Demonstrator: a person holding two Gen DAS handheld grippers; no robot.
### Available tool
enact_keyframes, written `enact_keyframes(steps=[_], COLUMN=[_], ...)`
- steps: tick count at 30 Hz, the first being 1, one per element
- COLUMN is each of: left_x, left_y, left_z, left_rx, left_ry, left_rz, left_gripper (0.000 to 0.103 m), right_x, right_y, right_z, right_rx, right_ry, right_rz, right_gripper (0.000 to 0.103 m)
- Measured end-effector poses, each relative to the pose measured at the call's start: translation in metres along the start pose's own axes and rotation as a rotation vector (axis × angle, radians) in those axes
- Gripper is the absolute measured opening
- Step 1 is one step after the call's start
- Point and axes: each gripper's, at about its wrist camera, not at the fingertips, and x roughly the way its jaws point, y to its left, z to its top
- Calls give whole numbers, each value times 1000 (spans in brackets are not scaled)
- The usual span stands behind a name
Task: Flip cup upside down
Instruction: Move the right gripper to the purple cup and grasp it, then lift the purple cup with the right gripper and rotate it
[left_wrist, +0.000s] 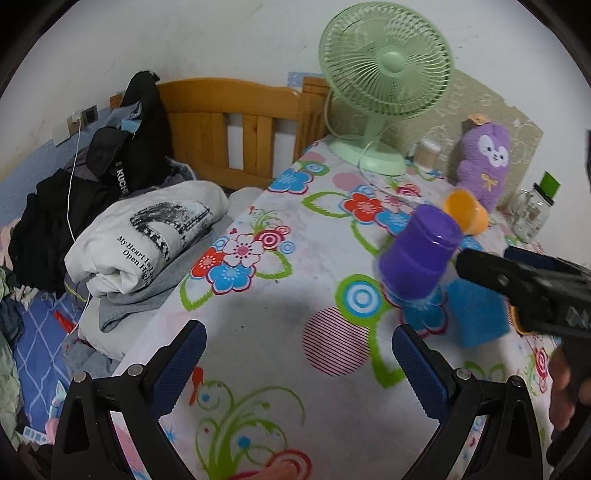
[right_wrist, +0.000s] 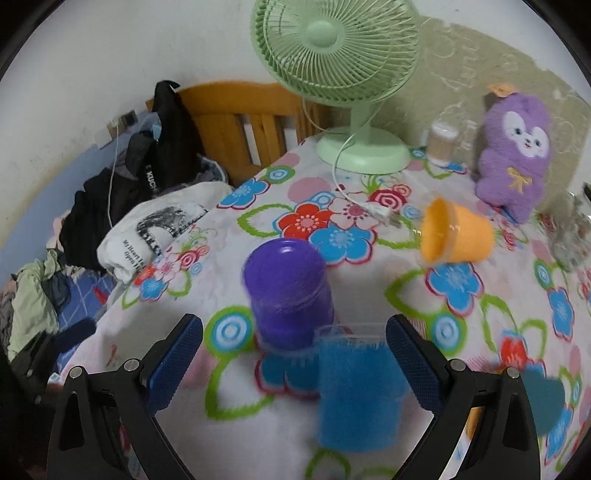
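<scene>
On the flowered tabletop (right_wrist: 229, 428), the purple plastic cup (right_wrist: 288, 295) already stands upside down and the orange plastic cup (right_wrist: 456, 232) lies on its side. The upright blue fuzzy-sleeved cup (right_wrist: 356, 387) (blurred) sits between the right claw's (right_wrist: 295, 363) spread jaws, unflipped. The left claw (left_wrist: 299, 369) is apart, empty.

The blue cup (right_wrist: 356, 387) between the right-hand fingers is a smear of motion blur, its rim and base hard to make out, and the purple cup (right_wrist: 288, 291) behind it is soft-edged too. The glass jar (right_wrist: 570, 236) blurs off at the frame's right edge.
</scene>
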Motion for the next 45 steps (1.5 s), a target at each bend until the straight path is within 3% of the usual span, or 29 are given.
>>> enact_keyframes(steps=[9,10,14,19,26,31,38,45], left_x=[23,25,27,27,16,0,-24,-46], left_y=[6,6,4,5,7,4,-8,-20], left_z=[10,11,11,11,7,-6,-48,-78], left_rx=[2,3,8,4,-10,-7,0,20], left_ry=[36,40,48,49,45,38,64,73], left_rz=[30,30,27,23,8,-14,-79,-103], left_gripper=[102,102,102,102,102,102,102,102], right_x=[34,36,45,40,-13,-47,-87,-86], right_y=[10,11,18,19,34,47,60,40], right_z=[28,30,33,37,30,1,-55,-89], right_rx=[-61,-73,-150,-139,-154,-163,-177,-85], right_ry=[47,49,98,81,-48,-67,-123,-179], right_rz=[23,28,12,30,8,6,-91,-135], right_gripper=[97,94,57,57,57,57,57,57])
